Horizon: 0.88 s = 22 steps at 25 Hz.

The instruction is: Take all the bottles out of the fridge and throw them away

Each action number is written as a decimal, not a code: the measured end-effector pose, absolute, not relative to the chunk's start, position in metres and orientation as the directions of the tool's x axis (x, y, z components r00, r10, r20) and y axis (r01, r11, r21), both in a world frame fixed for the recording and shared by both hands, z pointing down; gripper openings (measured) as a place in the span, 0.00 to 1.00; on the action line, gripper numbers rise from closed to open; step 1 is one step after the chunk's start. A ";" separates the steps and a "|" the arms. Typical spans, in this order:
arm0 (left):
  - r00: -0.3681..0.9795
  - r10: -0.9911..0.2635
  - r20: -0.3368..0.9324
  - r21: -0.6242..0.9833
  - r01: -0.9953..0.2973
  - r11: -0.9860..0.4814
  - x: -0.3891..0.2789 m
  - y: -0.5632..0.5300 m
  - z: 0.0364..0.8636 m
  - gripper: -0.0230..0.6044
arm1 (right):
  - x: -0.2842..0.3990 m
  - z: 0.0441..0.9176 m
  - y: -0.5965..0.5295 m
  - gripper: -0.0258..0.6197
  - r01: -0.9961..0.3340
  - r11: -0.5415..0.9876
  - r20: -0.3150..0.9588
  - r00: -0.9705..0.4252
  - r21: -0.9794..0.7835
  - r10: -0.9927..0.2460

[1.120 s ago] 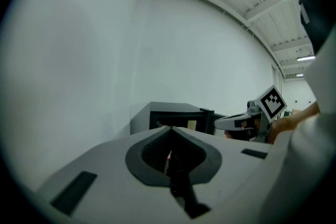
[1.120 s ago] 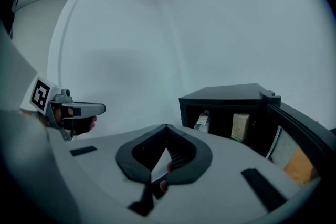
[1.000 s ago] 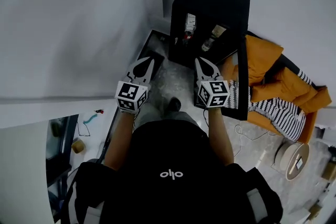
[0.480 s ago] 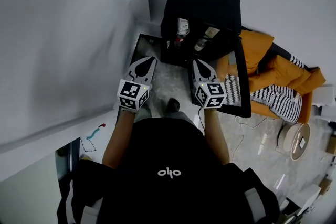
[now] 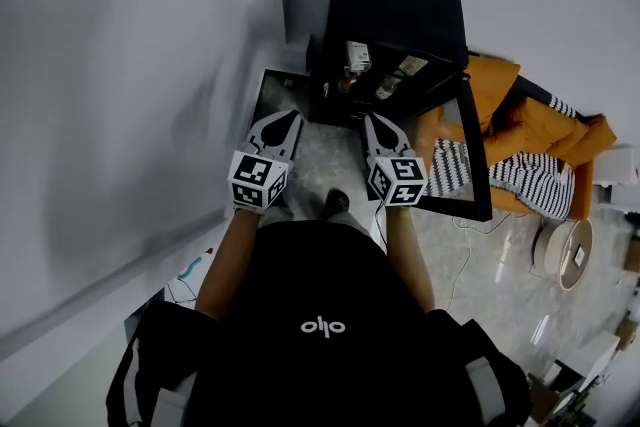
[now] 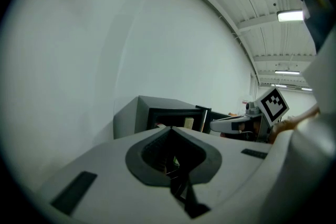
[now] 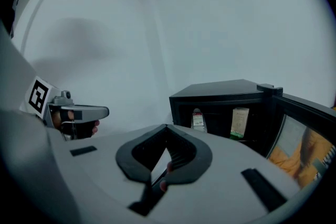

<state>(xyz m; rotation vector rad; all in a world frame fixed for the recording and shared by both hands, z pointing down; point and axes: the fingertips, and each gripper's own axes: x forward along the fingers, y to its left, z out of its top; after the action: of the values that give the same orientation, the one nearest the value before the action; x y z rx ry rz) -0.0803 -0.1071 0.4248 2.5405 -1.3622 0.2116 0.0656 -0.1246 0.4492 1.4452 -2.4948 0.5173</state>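
A small black fridge stands on the floor against the white wall, with its glass door swung open to the right. Two bottles stand inside: one with a white label on the left and one with a pale label to its right. They show again in the right gripper view as the left bottle and the right bottle. My left gripper and right gripper are side by side short of the fridge opening. Both point at it, shut and holding nothing.
An orange cushion with a striped cloth lies just behind the open door. A dark flat panel lies on the floor left of the fridge. A round white object and a cable are at the right. The white wall runs close on the left.
Both grippers have moved a little closer to the open fridge and tipped slightly downward. They stay shut and empty. The bottles have not moved.
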 end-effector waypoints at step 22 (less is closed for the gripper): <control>0.619 -0.737 0.271 0.140 -0.783 -0.607 -0.061 -0.159 0.444 0.03 | 0.073 0.508 -0.207 0.21 -0.898 0.390 0.385 -0.440 -0.204 -0.811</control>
<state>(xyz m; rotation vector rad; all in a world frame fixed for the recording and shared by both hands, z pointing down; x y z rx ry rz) -0.0610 -0.1593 0.4436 2.6004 -1.2429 0.2728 0.0730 -0.2071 0.5075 1.5185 -2.4254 0.5680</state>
